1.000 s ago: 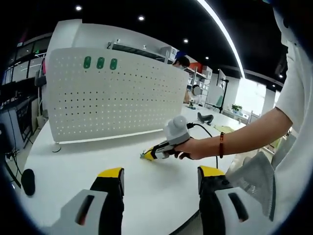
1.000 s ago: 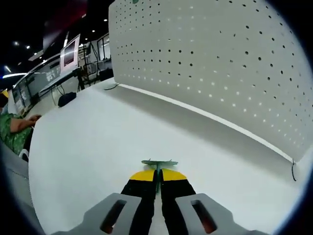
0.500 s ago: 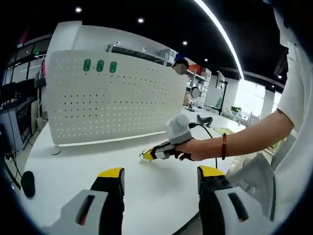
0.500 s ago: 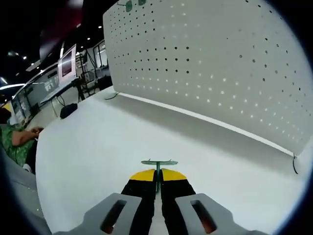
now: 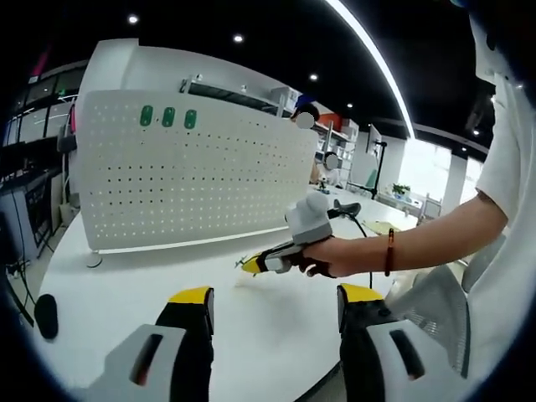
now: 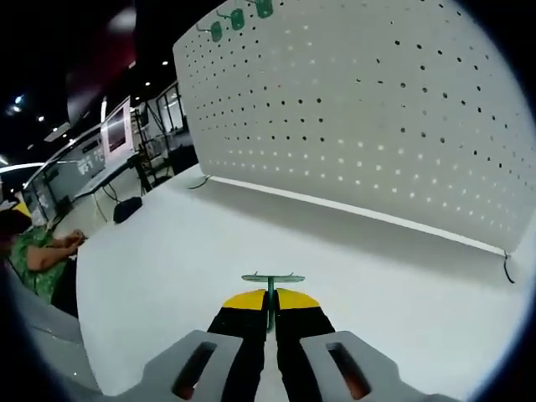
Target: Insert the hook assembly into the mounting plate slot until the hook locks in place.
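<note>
Left gripper view: the left gripper [image 5: 275, 314] has its jaws wide apart and empty over the white table [image 5: 126, 285]; ahead of them a hand [image 5: 331, 255] carries the right gripper [image 5: 251, 265], and beyond stands the pegboard [image 5: 193, 180] with three green hooks [image 5: 168, 116] near its top; right gripper view: jaws pinched on the green hook [image 6: 271, 279], its crossbar just past the tips, facing the board; it looks small, light, stiff and slippery, best held by its stem

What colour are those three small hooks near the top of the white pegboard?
Green. The three small hooks on the white perforated pegboard show best in the left gripper view.
</note>
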A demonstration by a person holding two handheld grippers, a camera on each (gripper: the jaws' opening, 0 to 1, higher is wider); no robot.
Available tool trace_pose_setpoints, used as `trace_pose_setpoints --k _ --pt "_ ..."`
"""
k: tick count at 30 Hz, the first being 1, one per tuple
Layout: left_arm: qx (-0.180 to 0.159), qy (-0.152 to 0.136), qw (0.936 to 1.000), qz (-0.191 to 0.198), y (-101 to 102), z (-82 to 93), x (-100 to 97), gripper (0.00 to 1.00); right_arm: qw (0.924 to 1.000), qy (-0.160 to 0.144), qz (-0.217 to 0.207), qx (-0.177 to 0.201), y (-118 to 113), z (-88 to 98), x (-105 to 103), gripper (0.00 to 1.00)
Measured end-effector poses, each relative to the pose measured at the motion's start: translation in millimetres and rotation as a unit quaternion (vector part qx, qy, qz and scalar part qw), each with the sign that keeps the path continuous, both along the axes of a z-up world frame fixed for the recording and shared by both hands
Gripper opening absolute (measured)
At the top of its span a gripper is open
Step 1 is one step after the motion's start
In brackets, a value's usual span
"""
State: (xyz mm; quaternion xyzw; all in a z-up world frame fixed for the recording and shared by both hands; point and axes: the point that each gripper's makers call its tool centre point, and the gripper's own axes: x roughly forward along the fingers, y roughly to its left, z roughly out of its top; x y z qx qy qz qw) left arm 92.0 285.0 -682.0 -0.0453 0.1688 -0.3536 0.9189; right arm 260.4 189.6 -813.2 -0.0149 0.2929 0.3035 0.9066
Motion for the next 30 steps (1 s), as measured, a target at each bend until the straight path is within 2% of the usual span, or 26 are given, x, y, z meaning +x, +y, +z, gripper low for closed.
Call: trace_pose_setpoints --k 8,12,15,19,21,24,30 --pt "-0.004 -0.006 1.0 0.0 0 3.2 -0.4 0.61 0.9998 0.005 -0.005 0.019 2 6.6 -11 0.02" --pt "-0.002 -0.007 1.0 -0.004 -1 2.8 -1.7 0.61 0.9999 0.002 -0.001 0.01 3 10.4 -16 0.02" --pt "-0.003 -0.008 0.9999 -0.006 -2 3.5 -1.7 0.61 0.9995 0.001 -0.008 0.03 3 16.9 -19 0.02" --pt "-0.003 -0.013 0.9999 -0.009 -3 6.6 -1.5 0.61 0.9994 0.005 -0.007 0.032 4 18.1 -26 0.02" --pt "-0.003 -0.014 0.9998 -0.011 -3 7.4 -1.9 0.61 0.9988 0.013 -0.01 0.045 6 19.2 -31 0.02" --pt "-0.002 -0.015 0.9998 -0.013 -3 7.9 -2.0 0.61 0.9991 0.014 -0.003 0.041 7 19.5 -36 0.02" --pt "-0.006 -0.02 0.9997 -0.015 -4 10.6 -2.8 0.61 0.9979 0.021 -0.009 0.061 5 23.1 -44 0.02"
